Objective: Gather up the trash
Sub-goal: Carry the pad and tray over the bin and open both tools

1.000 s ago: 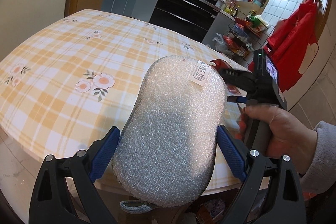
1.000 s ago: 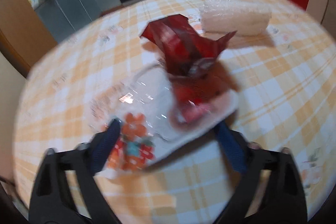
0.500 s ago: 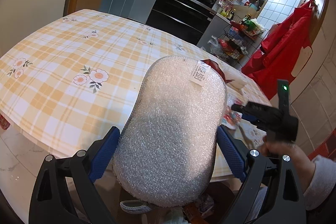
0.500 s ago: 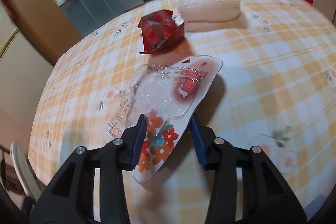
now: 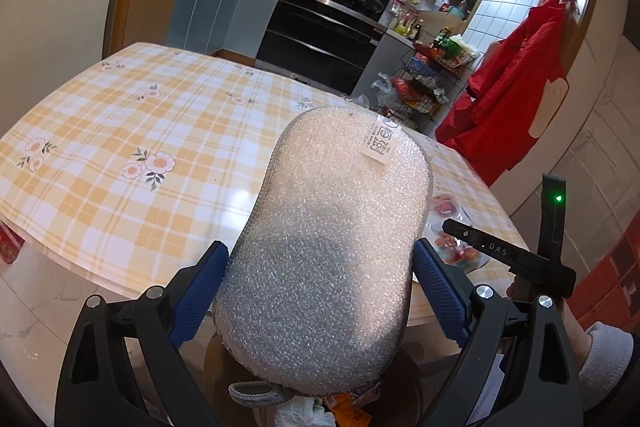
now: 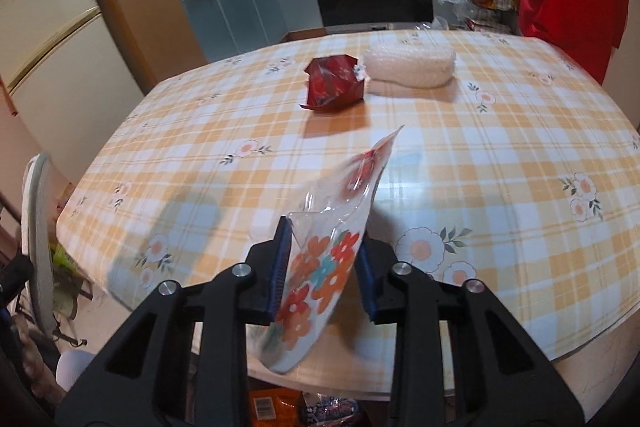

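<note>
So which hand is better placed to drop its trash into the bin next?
Probably left. The left tool holds the silver bubble-wrap pouch off the table edge, over trash below. The right tool, gripping the clear flowered plastic package, is mostly over the checked table.

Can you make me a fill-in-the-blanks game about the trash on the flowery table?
1. The left gripper has its jaws shut on a bundle of ____ wrap.
2. The right gripper holds a clear plastic package printed with ____.
3. On the table, the crumpled wrapper beside the white bundle is ____ in color.

Missing words: bubble; flowers; red
</note>
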The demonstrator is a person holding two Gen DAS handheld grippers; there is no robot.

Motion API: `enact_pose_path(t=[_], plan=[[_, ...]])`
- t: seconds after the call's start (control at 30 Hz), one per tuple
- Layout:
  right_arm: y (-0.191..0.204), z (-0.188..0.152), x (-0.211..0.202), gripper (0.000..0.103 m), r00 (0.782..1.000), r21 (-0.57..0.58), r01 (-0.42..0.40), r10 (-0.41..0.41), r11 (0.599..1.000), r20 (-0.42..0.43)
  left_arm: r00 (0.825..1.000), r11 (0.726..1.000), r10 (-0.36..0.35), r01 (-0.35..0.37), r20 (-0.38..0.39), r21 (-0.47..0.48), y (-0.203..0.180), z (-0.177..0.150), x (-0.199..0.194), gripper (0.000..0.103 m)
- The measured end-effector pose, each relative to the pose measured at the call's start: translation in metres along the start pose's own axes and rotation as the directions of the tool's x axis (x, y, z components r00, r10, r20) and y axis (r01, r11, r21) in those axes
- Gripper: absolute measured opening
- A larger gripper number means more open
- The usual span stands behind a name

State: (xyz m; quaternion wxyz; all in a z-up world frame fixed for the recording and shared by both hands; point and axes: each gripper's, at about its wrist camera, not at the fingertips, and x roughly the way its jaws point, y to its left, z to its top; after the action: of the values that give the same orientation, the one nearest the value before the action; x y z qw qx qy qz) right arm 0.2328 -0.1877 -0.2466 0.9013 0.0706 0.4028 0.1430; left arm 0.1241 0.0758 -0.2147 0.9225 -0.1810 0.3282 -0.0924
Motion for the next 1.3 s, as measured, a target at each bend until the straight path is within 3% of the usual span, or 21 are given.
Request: enact_pose_path(t=[0.43, 0.77, 1.3], plan=[[0.031, 0.01, -0.071, 0.029, 0.993, -0.169, -0.055, 0.071, 0.984, 0.091, 0.998, 1.0, -0.011, 0.011, 0.062, 0.011, -0.017, 0.005, -0.043, 0.09], [0.047, -0.009, -0.128, 0.029, 0.986, -0.237, -0.102, 0.13, 0.966, 0.108, 0.994, 0.999, -0.041, 0.038, 0.099, 0.032, -0.034, -0.003, -0.083, 0.09], [0.073, -0.076, -0.15, 0.032, 0.983, -0.264, -0.181, 0.179, 0.948, -0.029, 0.99, 0.997, -0.072, 0.067, 0.119, 0.048, -0.044, -0.039, -0.124, 0.09]])
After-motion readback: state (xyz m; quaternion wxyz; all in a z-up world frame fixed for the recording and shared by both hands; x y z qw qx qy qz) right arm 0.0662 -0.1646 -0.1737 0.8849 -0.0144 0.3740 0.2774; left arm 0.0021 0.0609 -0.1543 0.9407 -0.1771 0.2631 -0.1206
